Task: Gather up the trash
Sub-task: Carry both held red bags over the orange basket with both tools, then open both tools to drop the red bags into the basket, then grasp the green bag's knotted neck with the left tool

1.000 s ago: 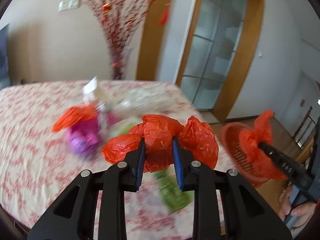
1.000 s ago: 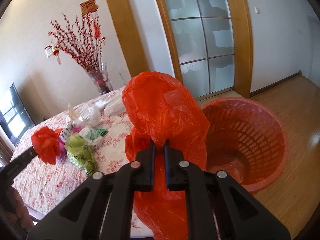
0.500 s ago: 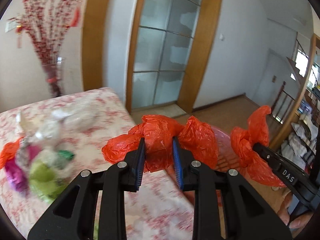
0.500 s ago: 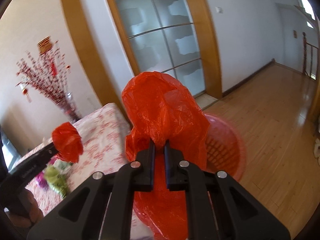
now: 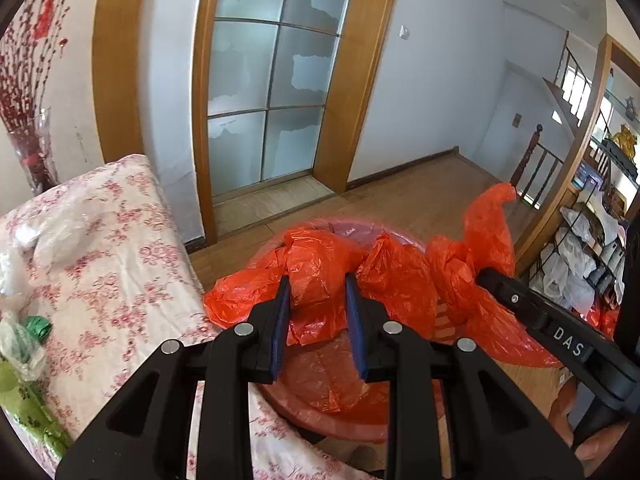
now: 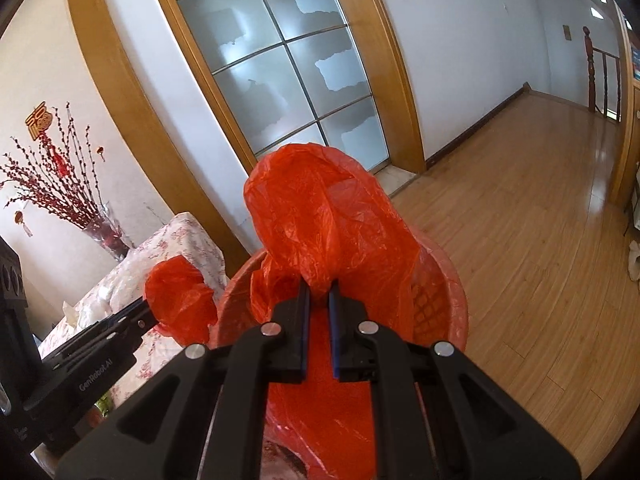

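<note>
Left tool (image 5: 316, 312) and right tool (image 6: 319, 308) each pinch the orange bag (image 5: 396, 280), holding it over the basket (image 6: 452, 280) to line it.

The left gripper (image 5: 316, 296) pinches a bunched fold of the orange plastic bag (image 5: 320, 276) above the red basket (image 5: 340, 420), which stands on the wooden floor (image 5: 420, 200) just beside the floral-clothed table (image 5: 120, 264). At the right, the right gripper (image 5: 482, 276) clamps another bunch of the same bag.
</note>
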The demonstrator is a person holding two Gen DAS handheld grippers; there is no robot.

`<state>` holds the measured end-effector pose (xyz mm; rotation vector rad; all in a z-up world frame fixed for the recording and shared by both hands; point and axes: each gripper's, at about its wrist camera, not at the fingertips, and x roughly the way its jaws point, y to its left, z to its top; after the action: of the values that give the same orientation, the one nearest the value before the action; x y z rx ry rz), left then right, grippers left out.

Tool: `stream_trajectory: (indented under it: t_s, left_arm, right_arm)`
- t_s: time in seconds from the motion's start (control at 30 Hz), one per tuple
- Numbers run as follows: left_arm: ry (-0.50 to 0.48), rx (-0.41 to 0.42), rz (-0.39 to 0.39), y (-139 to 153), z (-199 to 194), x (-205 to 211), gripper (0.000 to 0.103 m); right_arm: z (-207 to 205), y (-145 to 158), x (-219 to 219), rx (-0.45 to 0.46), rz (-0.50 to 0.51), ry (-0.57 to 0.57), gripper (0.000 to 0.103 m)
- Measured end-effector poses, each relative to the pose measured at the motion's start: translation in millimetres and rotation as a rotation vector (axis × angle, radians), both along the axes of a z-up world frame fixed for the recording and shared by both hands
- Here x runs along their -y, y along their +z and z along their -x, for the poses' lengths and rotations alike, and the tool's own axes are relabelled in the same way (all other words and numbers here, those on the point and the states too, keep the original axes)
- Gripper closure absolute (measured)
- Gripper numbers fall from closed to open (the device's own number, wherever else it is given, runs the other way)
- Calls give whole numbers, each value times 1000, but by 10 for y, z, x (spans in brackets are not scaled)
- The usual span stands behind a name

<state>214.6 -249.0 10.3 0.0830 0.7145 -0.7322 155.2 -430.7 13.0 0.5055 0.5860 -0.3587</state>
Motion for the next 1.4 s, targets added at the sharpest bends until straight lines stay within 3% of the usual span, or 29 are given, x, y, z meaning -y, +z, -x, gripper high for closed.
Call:
stream_trajectory:
  t_s: [0.23,0.43,0.6,0.67,0.77,0.93,1.4]
  left_arm:
    - [-19,-35,-19,-123,-81,143,74]
    - [3,-65,-29,-220,-140,123,56]
    - [39,-71,-39,-254,-189,20,47]
    - [59,-61,-41,-234,-183,-45,39]
    - [92,-13,-59,-194,-131,-175,30]
    - [143,49,-82,-145,-75,-400,22]
    - [320,66,-79,-118,-109,-1328,21]
  right_arm:
    - [-143,-42,104,-4,-25,-6,89]
    - [-162,-115,199,-12,-71,-10,79]
    - [-142,-137,231,-9,-75,-22,63]
    - [-105,-121,195,-11,-38,-39,47]
    - [-69,-83,121,-11,22,-56,36]
    - [-72,-64,-1,-32,68,-55,32]
    - [-283,23,-582,-40,128,87,32]
